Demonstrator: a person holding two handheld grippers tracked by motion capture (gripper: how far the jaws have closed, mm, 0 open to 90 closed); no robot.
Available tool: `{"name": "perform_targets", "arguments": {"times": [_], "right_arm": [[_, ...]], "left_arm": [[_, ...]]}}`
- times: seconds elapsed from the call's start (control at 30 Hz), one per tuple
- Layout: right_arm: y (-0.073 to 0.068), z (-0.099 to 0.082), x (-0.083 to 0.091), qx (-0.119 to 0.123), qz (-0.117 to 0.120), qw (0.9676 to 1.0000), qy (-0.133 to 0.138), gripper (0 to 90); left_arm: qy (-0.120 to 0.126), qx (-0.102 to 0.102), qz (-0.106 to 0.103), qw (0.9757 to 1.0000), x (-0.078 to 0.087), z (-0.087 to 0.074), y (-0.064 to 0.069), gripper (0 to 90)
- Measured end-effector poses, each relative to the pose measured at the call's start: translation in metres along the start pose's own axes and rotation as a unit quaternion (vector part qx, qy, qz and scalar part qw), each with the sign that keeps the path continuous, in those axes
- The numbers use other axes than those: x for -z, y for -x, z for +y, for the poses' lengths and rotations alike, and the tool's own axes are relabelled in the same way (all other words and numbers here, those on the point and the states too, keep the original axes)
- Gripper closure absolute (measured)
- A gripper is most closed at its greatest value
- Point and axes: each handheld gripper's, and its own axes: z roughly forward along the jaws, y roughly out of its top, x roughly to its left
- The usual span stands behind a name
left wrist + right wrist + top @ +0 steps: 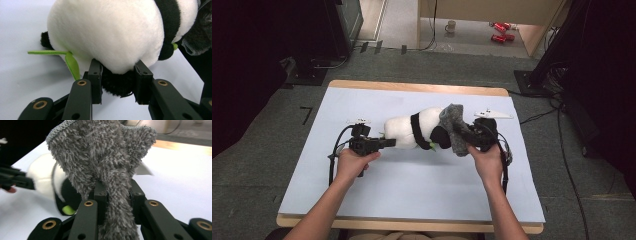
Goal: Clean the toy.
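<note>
Right gripper view has the right gripper [117,195] clenched on a fuzzy grey cloth [105,160] that bunches between its pads and fans out above them. Left gripper view has the left gripper [117,80] grasping a black limb of the plush panda [107,32]. Beyond, the panda lies mid-table [362,185], white sheet bare all round it.
</note>
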Motion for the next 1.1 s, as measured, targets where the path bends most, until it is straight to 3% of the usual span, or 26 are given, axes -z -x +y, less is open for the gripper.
{"name": "perform_targets", "arguments": {"times": [0.13,0.3,0.4,0.53,0.63,0.77,0.87,1.0,1.07,1.1], "right_arm": [[-0.005,-0.004,-0.011,-0.001,0.013,0.9998,-0.016,74.4],[0.004,-0.007,-0.018,-0.013,0.013,0.9997,-0.017,74.3],[0.007,-0.007,-0.021,-0.014,0.009,0.9997,-0.018,74.2],[0.01,-0.005,-0.025,-0.009,0.005,0.9998,-0.018,74.2],[0.012,-0.003,-0.027,-0.011,0.004,0.9997,-0.019,74.2],[0.015,-0.001,-0.031,-0.013,0.001,0.9997,-0.021,74.1],[0.016,0.0,-0.032,-0.013,0.0,0.9997,-0.021,74.1],[0.017,0.0,-0.032,-0.013,0.0,0.9996,-0.023,74.1],[0.017,0.0,-0.032,-0.014,0.0,0.9996,-0.023,74.1],[0.017,0.0,-0.032,-0.014,0.0,0.9996,-0.024,74.1]], "left_arm": [[0.0,-0.015,0.007,0.9999,0.0,-0.001,0.001,63.0],[-0.005,-0.051,0.015,0.9986,0.003,0.0,0.003,51.5],[0.009,-0.096,0.024,0.995,0.012,0.002,0.005,47.6],[0.026,-0.14,0.017,0.9897,0.028,0.013,0.007,42.7],[0.031,-0.134,-0.007,0.9905,0.036,0.024,0.007,38.7],[0.021,-0.163,-0.009,0.9863,0.033,0.033,0.01,37.3],[0.018,-0.189,-0.001,0.9817,0.028,0.041,0.011,36.5],[0.001,-0.202,-0.005,0.9795,0.02,0.053,0.009,34.4],[-0.007,-0.227,0.0,0.9738,0.015,0.057,0.011,34.5],[-0.01,-0.234,-0.001,0.9723,0.013,0.058,0.012,34.1]]}}
